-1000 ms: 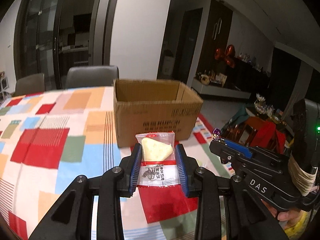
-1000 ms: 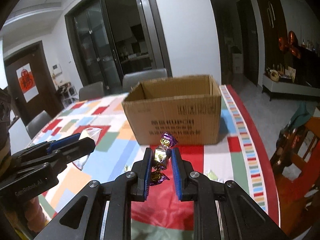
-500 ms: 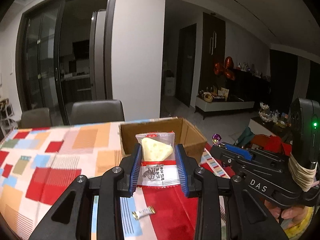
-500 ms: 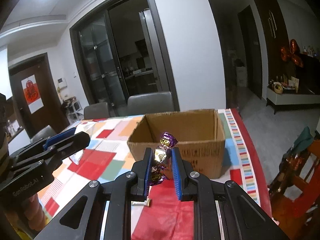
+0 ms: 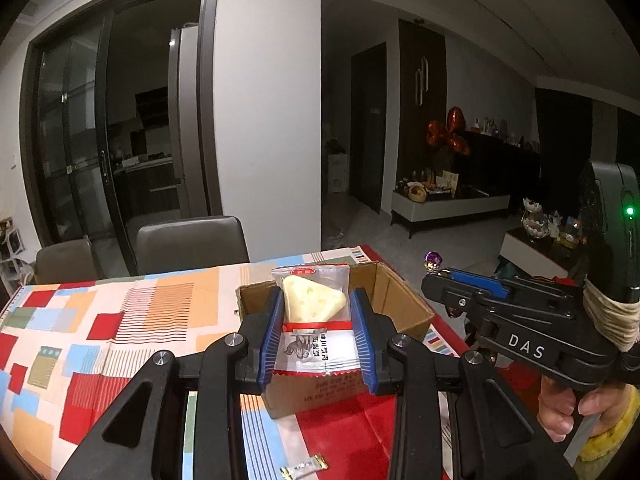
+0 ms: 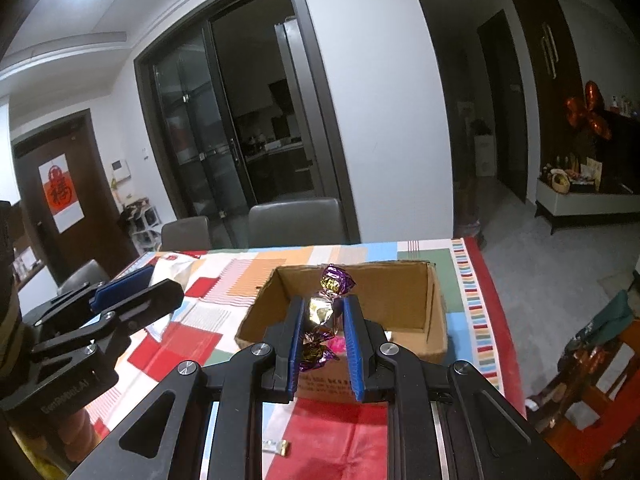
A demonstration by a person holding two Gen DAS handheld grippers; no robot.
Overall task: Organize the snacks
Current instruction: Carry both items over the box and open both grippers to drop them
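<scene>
Left claw clamps my pastry packet | right claw pinches foil candy | both above cardboard box on desk | step: carry-over | next: centre, release.

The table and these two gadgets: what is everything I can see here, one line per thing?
cardboard box: one, brown, open-topped, on the table ahead of both grippers; something pink shows inside.
tablecloth: one, patchwork of red, orange, blue and white, covering the table.
small wrapped candy: one, white and gold, lying on the cloth before the box.
chairs: at least two, grey, at the table's far side.
wrapped pastry: one, pale yellow wedge in a clear, red and white packet, between the left jaws.
foil candy: one, purple and gold, between the right jaws.
left gripper: black with blue pads, shut.
right gripper: same, shut.
</scene>
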